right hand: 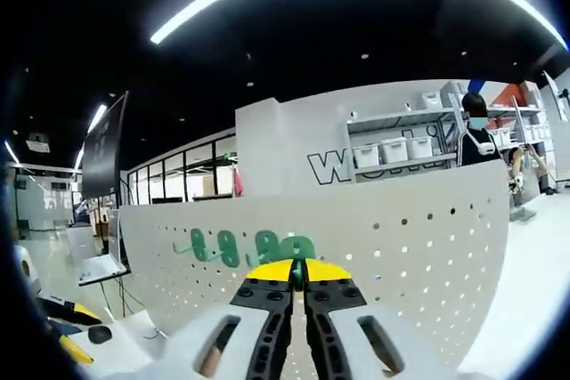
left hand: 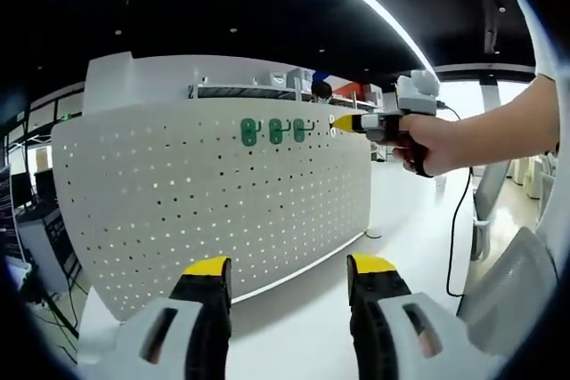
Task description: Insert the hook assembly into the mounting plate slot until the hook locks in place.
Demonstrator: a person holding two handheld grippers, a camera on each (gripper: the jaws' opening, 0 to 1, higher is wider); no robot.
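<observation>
A white perforated mounting plate (left hand: 214, 202) stands upright on the table, with three green hooks (left hand: 275, 131) in a row near its top edge. My left gripper (left hand: 288, 266) is open and empty, low in front of the plate. A hand holds my right gripper (left hand: 343, 122) at the plate's top right, just right of the green row. In the right gripper view the plate (right hand: 401, 246) stretches across and the green hooks (right hand: 267, 246) sit just beyond my right gripper (right hand: 297, 271). Its jaws are pressed together on a thin green sliver, which looks like the hook assembly.
A black cable (left hand: 459, 220) hangs from the hand toward the white table (left hand: 303, 309). Behind the plate are shelves with white bins (right hand: 392, 150) and a person (right hand: 474, 131). Yellow-black tools (right hand: 67, 327) lie at the lower left. A monitor (right hand: 105, 157) stands to the left.
</observation>
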